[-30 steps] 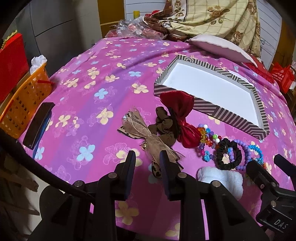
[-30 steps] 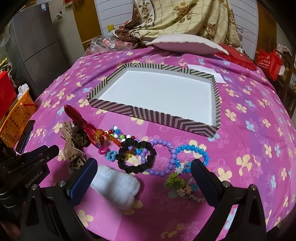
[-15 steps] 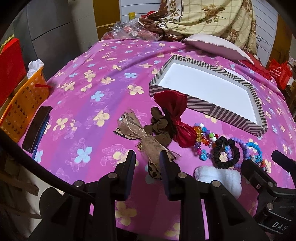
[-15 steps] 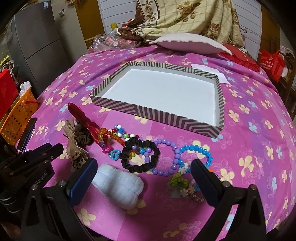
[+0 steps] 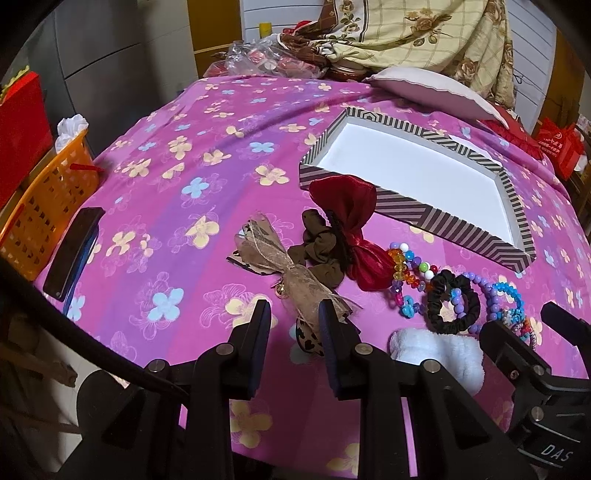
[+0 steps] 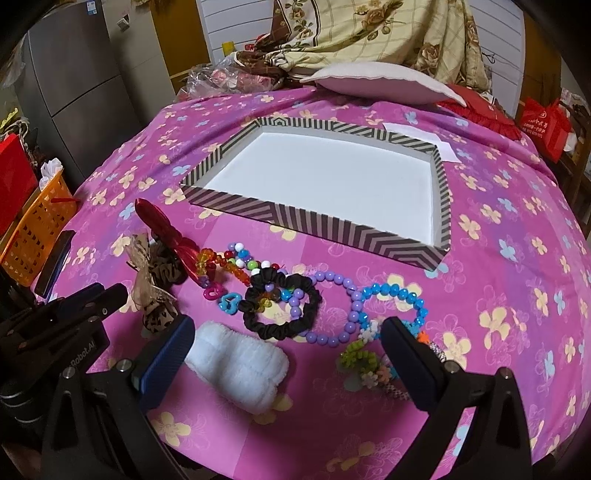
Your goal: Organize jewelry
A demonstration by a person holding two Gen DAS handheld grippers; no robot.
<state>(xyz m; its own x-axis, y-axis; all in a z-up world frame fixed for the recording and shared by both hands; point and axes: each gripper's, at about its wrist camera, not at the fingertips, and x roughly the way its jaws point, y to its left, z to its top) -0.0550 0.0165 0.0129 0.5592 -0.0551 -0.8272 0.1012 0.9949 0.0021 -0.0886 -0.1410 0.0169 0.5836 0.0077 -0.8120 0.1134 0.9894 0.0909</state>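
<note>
Leopard-print bow (image 5: 308, 338) half hidden behind left jaws, bracelets (image 6: 376, 363) partly covered

Orange basket (image 5: 44, 210), dark phone (image 5: 74, 253), pink pillow (image 6: 380, 83), floral blanket (image 5: 424, 33)

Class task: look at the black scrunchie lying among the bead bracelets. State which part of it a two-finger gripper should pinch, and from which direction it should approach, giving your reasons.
Pinch the near arc of the black scrunchie, coming straight down from above with one finger inside the ring and one outside. It lies flat on the bedspread, and that arc looks free of beads, whereas the purple bracelet and multicoloured beads overlap its far and right sides. The white towel sits close, so keep the approach steep.
</note>
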